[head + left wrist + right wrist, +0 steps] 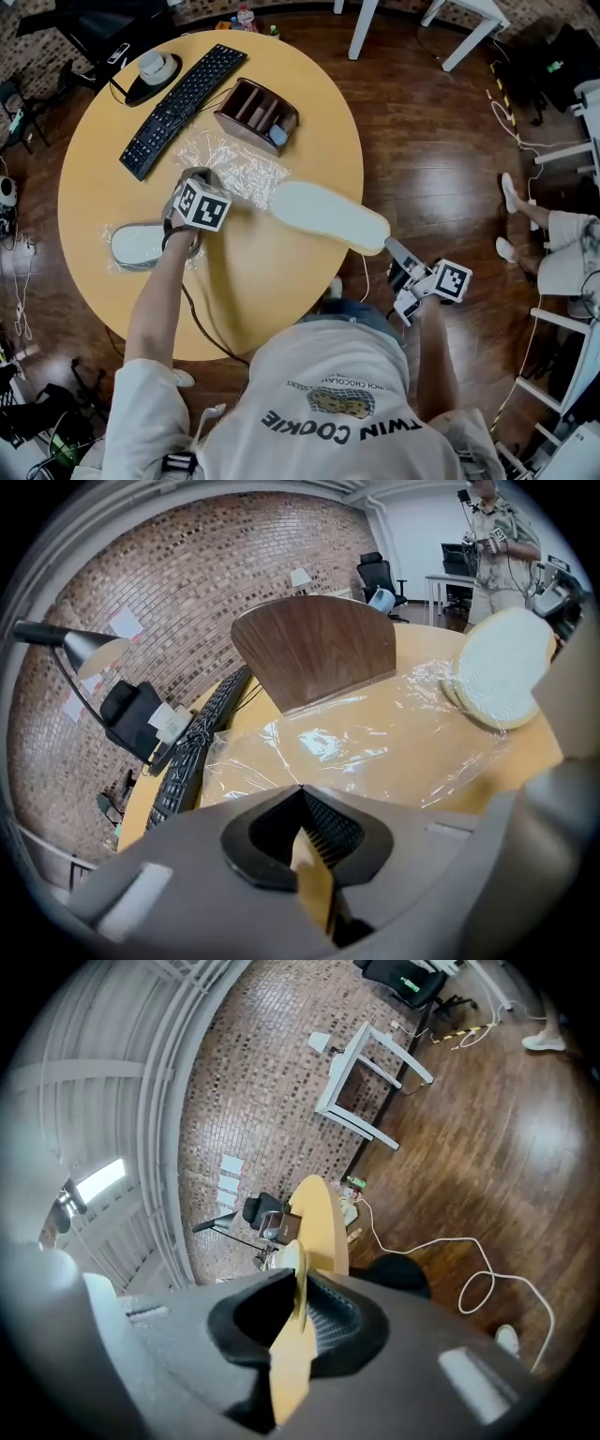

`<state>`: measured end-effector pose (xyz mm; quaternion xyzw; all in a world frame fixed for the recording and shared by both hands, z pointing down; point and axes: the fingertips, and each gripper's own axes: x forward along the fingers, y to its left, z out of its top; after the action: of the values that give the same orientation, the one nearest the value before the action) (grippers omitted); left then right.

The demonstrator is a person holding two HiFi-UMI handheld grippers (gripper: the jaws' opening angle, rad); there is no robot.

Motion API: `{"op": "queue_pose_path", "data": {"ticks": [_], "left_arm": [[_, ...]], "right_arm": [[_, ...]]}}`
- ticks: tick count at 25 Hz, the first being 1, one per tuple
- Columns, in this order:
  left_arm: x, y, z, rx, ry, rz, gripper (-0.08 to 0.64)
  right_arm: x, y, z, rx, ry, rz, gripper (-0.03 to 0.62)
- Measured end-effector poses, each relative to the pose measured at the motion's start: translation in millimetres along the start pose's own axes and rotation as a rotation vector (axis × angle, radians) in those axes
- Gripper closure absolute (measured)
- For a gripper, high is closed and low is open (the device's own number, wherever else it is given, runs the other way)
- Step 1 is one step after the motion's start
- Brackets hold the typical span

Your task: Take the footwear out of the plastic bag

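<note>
Nearest, beyond the worktop's near right edge, the right claw is narrowed onto the heel end of a white slipper. The slipper is bare of any wrapping. Its heel overhangs that edge, and the rest of the sole reaches in toward the worktop's middle. In the right gripper view the slipper runs edge-on between the pads as a thin cream line.

Farther in, left of the middle, the left claw angles down with its jaws drawn close on the near edge of an empty plastic bag. The film spreads flat and creased away from the jaw tips. By the worktop's left edge lies a second slipper, sealed in its own clear wrap and touched by neither claw. Toward the far edge stand a brown wooden organiser, just behind the empty bag, and a black keyboard.

Handling, as a judgement:
- **Slipper:** it looks light, thin and pliant. Held by one end it is likely to droop, so a firm pinch across the heel edge should be enough.
- **Film:** it looks slick and limp, so it would slide along with the shoe unless it is pinned.
- **Wrapped slipper:** one claw could hold the loose film while the other draws the slipper out by its end through the opening. Which end is open cannot be told.
</note>
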<state>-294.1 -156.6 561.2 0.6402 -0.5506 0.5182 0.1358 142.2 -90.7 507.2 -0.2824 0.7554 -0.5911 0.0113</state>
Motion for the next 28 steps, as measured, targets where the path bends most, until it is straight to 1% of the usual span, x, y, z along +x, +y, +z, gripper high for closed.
{"op": "queue_pose_path", "data": {"ticks": [4,8,10,12,14,15,18,23,28], "left_arm": [[-14,3,10,-0.034,-0.061,0.016,0.554],[-32,2,25,-0.065,-0.126,0.011,0.554],[-43,-2,33,-0.090,-0.166,0.004,0.554],[-55,-8,42,-0.118,-0.213,-0.008,0.554],[-67,-14,52,-0.141,-0.259,-0.021,0.554],[-73,-18,56,-0.152,-0.280,-0.028,0.554],[-89,-30,68,-0.182,-0.336,-0.055,0.554],[-109,-46,88,-0.221,-0.417,-0.098,0.554],[-126,-56,105,-0.251,-0.484,-0.137,0.554]], "right_arm": [[8,-12,-6,-0.012,0.019,-0.035,0.554],[24,-10,-11,-0.055,0.037,-0.006,0.552],[29,-14,-15,-0.070,0.051,-0.015,0.551],[30,-25,-23,-0.078,0.072,-0.072,0.551],[29,-35,-26,-0.140,0.103,-0.150,0.551],[30,-36,-27,-0.173,0.113,-0.172,0.551],[33,-32,-26,-0.209,0.113,-0.177,0.549],[35,-28,-26,-0.230,0.107,-0.162,0.491],[34,-31,-21,-0.248,0.076,-0.193,0.434]]}}
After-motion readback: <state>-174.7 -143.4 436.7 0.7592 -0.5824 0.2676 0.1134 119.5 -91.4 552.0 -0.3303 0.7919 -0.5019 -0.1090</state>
